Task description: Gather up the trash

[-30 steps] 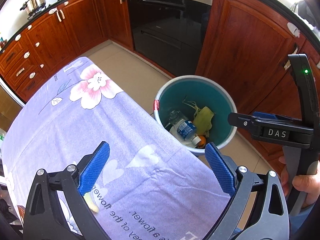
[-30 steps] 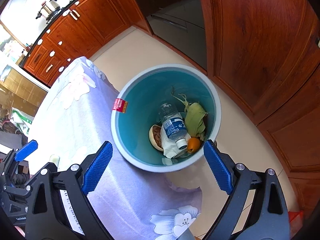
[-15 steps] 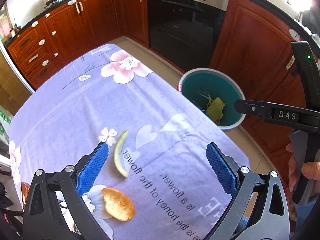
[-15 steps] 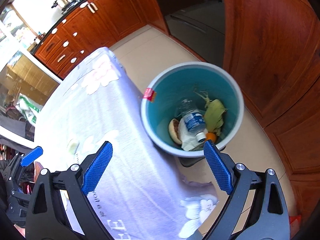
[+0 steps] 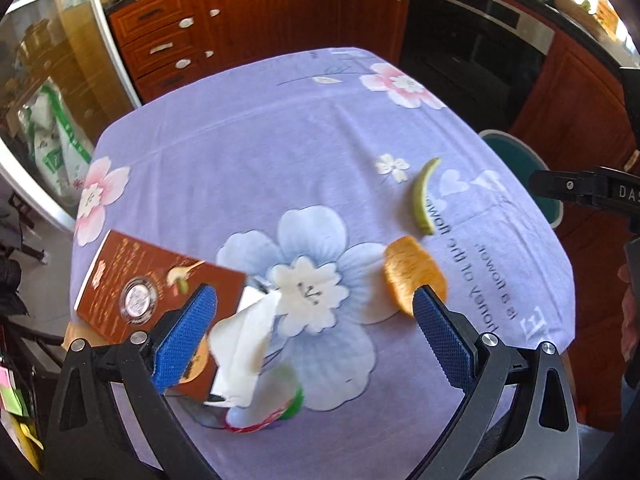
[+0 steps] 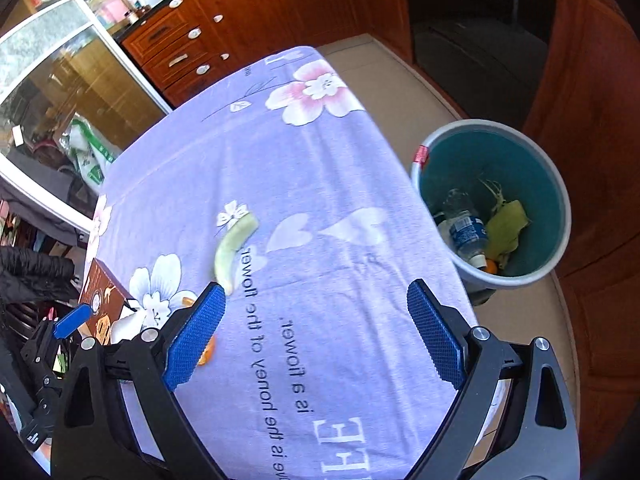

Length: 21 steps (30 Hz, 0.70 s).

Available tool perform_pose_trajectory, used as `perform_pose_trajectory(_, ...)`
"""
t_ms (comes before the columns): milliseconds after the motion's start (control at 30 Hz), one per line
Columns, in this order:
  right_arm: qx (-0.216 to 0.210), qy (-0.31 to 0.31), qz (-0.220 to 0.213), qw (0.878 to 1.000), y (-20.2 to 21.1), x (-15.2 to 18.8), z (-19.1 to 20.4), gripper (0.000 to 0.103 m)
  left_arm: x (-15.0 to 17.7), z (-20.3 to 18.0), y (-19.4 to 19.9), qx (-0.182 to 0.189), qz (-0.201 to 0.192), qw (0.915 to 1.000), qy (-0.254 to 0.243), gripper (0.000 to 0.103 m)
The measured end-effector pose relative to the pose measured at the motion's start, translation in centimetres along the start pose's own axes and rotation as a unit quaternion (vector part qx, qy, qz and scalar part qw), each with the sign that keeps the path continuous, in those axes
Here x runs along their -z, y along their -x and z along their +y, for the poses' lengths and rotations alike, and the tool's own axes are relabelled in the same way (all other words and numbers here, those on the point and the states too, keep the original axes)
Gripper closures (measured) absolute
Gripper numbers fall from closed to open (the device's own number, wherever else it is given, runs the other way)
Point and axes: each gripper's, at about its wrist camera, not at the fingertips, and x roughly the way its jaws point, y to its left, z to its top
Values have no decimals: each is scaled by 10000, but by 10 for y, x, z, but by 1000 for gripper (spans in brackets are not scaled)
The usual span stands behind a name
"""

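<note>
My left gripper is open over the near part of the purple flowered tablecloth, with nothing between its fingers. Under it lie a crumpled white tissue, a coloured wrapper and a brown box. An orange peel lies by its right finger and a green peel lies beyond. My right gripper is open above the table's right edge. The green peel sits just past its left fingertip. The teal bin stands on the floor to the right and holds a bottle and a green husk.
Wooden cabinets and a black oven line the far wall. A glass door is on the left. The bin peeks out past the table's right edge, beside the right gripper's body. A hand shows at the right.
Both grippers have swung left, away from the bin and back over the table. The tissue, the wrapper, the box and the orange peel have come into the left wrist view.
</note>
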Motion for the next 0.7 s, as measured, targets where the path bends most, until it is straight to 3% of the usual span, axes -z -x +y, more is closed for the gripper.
perform_pose_trajectory(233,-161,524,175,9983,-17,6,64,15,28,61,2,-437,-50,9968,661,4)
perform_pose_trajectory(400,-246,865,387,9952,-34,16,100,15,43,77,-6,-672,21,9937,892,4)
perform_pose_trajectory(700,-309,1255,651,9895,-52,27,138,15,56,89,-24,-677,229,9914,1097,4)
